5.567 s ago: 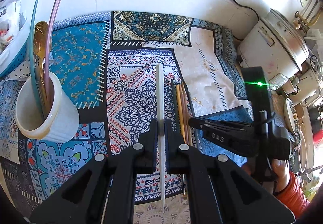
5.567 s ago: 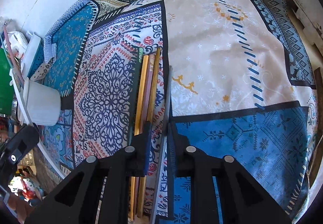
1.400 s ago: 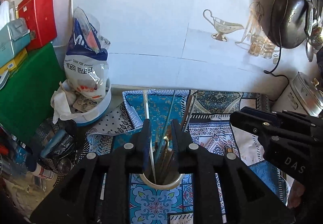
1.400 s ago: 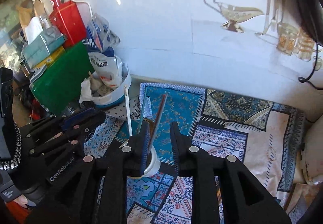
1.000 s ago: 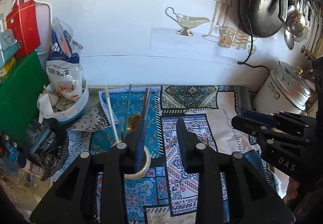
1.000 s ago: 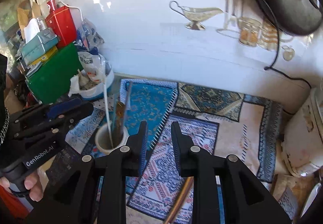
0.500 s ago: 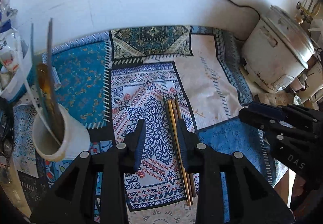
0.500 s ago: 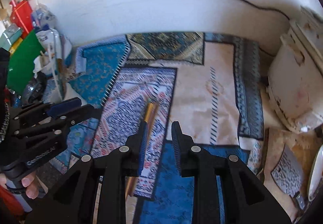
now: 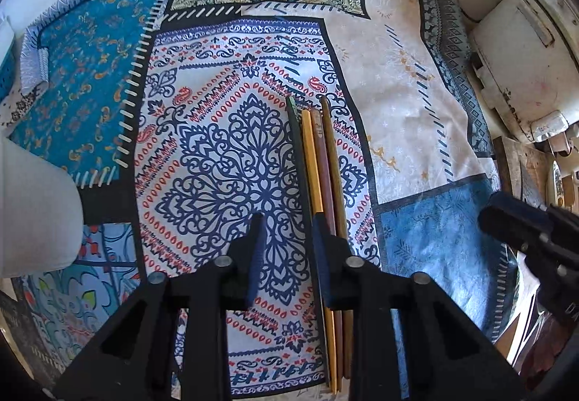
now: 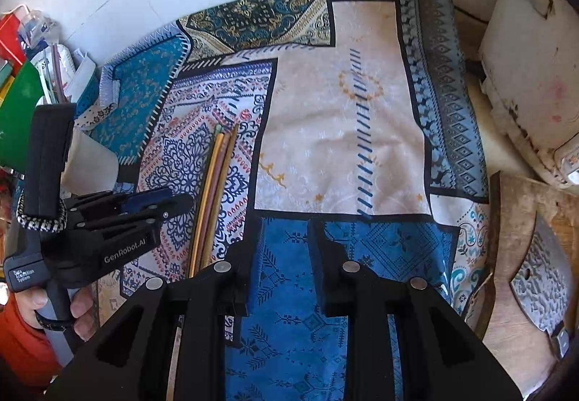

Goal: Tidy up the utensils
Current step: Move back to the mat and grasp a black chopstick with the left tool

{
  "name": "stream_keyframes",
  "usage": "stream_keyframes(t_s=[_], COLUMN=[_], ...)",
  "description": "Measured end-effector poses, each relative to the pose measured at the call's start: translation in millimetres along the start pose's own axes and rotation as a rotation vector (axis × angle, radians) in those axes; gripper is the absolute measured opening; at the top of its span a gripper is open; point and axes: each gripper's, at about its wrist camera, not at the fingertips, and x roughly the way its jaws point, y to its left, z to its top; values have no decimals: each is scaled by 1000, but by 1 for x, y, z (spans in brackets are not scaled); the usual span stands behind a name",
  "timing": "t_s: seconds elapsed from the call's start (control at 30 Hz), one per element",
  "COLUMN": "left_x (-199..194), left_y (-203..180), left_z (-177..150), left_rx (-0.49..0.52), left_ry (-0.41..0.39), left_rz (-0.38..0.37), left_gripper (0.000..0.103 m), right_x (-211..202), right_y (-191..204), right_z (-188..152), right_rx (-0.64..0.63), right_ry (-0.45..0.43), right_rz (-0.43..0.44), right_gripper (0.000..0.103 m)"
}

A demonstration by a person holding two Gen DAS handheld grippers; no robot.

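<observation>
Green, yellow, and brown chopsticks (image 9: 318, 180) on blue paisley-patterned cloth (image 9: 224, 155).

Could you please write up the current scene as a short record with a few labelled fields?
surface: patchwork-patterned cloth
utensils left: four chopsticks lying side by side on the cloth, dark green, yellow, reddish and brown
holder: white cup at the left edge, standing on the cloth
left gripper: open, empty, over the cloth with its right finger above the chopsticks
right gripper: open, empty, over the blue patch, apart from the chopsticks
nearby: white appliance at the right edge
</observation>
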Motion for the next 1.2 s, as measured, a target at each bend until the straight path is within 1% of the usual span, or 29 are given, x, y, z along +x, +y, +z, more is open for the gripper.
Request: stream_keyframes(t_s=[0.03,0.1,0.2,0.33,0.47,0.63,0.77,0.8,0.9,0.97,1.07,1.1,1.2], left_x=[2,7,9,14,17,22,25,25,25,20,15,13,3], left_y=[0,0,1,-2,-9,-14,-16,-15,-11,-9,3,5,15], left_z=[1,1,4,11,17,23,24,23,19,13,4,2,-7], left_rx=[-4,-10,-22,-24,5,15,19,17,16,22,-11,-16,-26], left_ry=[4,10,13,19,19,12,4,5,8,10,10,6,-8], left_rz=[2,9,-19,-19,-2,-26,-30,-42,-68,-62,-66,-54,-49], left_gripper=[22,17,16,16,16,15,8,5,5,4,4,4,4], right_x=[1,3,5,5,5,7,14,16,25,33,46,51,64], right_y=[-1,-1,-1,-2,-6,-8,-3,-2,4,8,14,17,25], right_z=[-1,-3,-3,-3,-2,-2,-1,0,2,5,10,11,16], right_rx=[1,-1,-9,-11,-1,12,19,21,28,35,46,48,59], right_ry=[4,12,18,22,23,32,43,46,61,74,92,99,108], right_rz=[4,14,12,13,13,22,33,39,58,73,96,102,98], right_gripper=[22,22,22,22,22,22,22,22,22,22,22,22,22])
